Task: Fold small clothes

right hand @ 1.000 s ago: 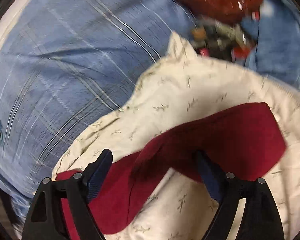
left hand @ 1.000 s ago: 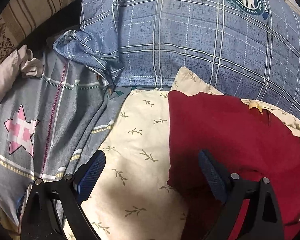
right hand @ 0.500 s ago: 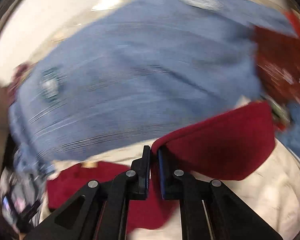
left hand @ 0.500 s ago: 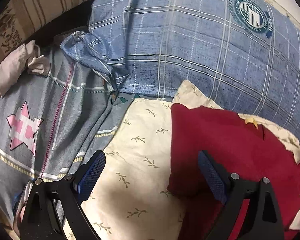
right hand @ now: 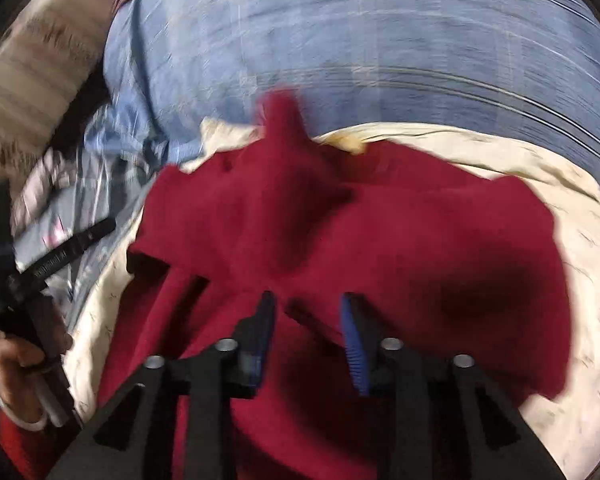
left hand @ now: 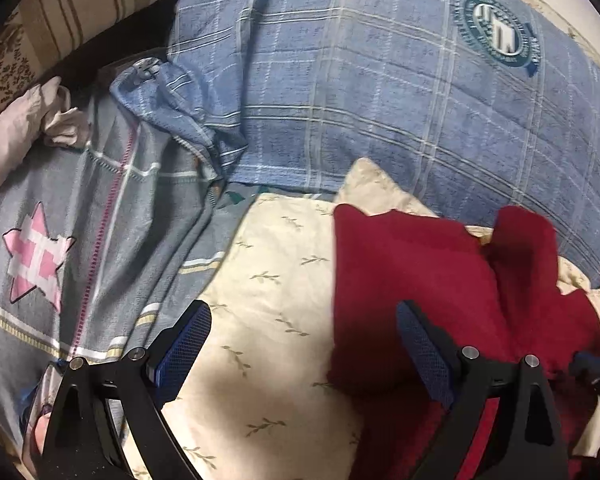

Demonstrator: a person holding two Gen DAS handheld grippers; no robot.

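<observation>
Right gripper (right hand: 306, 340) jaws are opening above our red garment (right hand: 380, 240), nothing pinched, a fold just laid at frame centre on the cream pillow (right hand: 560, 184). Left gripper (left hand: 300, 356) gapes wide, empty. Next we should smooth and fold again.

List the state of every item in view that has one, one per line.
Red garment: partly folded, one flap laid over, resting on the cream pillow.
Left tool: open, over the garment's edge, gripping nothing.
Right tool: opening, pads off the cloth.
Blue plaid duvet: rumpled, behind the pillow.
</observation>
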